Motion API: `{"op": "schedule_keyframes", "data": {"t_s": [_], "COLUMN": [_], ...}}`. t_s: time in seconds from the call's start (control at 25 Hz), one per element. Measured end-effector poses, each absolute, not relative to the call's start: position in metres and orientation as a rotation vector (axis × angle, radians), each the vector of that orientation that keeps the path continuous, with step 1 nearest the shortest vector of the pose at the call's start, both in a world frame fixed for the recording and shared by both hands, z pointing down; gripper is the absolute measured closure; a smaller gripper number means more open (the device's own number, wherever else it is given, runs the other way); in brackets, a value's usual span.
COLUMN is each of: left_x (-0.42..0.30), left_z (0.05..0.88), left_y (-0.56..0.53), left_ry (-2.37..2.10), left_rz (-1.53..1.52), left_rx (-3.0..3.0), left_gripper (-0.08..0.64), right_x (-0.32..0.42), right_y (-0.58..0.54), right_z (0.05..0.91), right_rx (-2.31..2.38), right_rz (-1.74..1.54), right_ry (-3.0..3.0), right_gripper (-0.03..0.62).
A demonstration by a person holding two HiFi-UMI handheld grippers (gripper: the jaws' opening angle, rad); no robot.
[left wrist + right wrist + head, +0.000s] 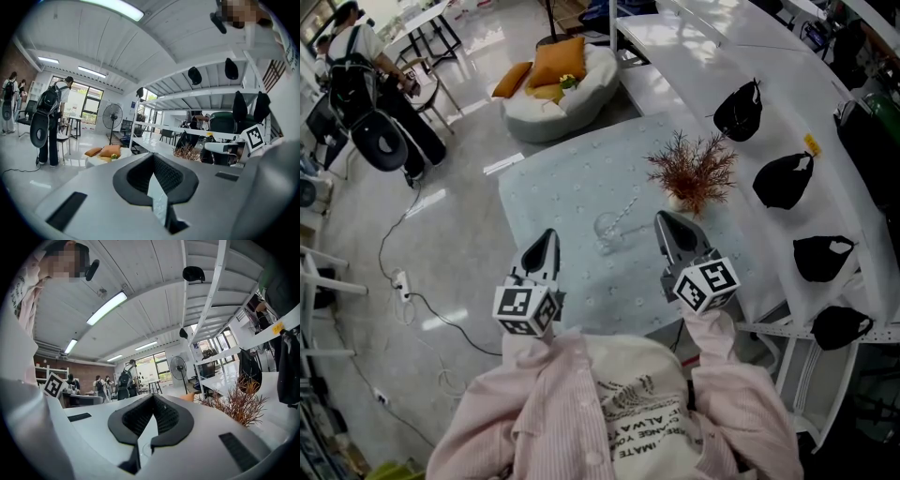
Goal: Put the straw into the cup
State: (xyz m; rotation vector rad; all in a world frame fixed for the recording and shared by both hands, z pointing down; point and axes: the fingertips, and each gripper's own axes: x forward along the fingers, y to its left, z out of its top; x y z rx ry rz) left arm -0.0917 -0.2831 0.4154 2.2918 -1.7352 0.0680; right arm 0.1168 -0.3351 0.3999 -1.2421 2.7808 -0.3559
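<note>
On the pale patterned cloth of the table (562, 187) stands a clear cup (607, 230), and the thin clear straw (625, 212) slants away from it toward the far right. The straw's near end meets the cup's rim, though whether it sits inside or only leans against the glass cannot be told. Just right of the straw is a dried reddish plant (694, 172).

Both tools hang over the near part of the cloth, pointing away from the person, with the cup between them and slightly beyond their tips. The left gripper (547, 239) has its dark ribbed pads (164, 176) drawn together to a thin sliver, with nothing between them. The right gripper (666, 223) is likewise pressed together and holds nothing. Neither touches the cup or the straw.

Each tool carries a marker cube (528, 309) with black-and-white square codes on its faces; the right one (705, 284) shows a similar pattern. The person's pink striped shirt (581, 412) covers a cream top whose dark print is only partly legible: "ALWA" and "YOU" can be made out.

Along the white shelf (769, 103) at the right lie four black caps (738, 111), with a small yellow tag (811, 144) near the second. On the floor beyond the table sits a round white cushion seat (558, 103) with orange pillows
</note>
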Motion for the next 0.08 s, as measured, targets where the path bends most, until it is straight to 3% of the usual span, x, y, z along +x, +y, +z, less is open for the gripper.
{"op": "schedule_keyframes", "data": {"t_s": [0.08], "left_x": [-0.0907], "left_z": [0.416], "left_y": [-0.2828], "left_ry": [-1.734], "left_rz": [0.073], "left_rx": [2.291], "left_gripper": [0.561], "right_x": [0.1178], "right_y": [-0.3347], "right_z": [0.4], "right_rx": [-1.243], "right_rz": [-0.358], "right_ry": [2.779], "right_gripper": [0.592]}}
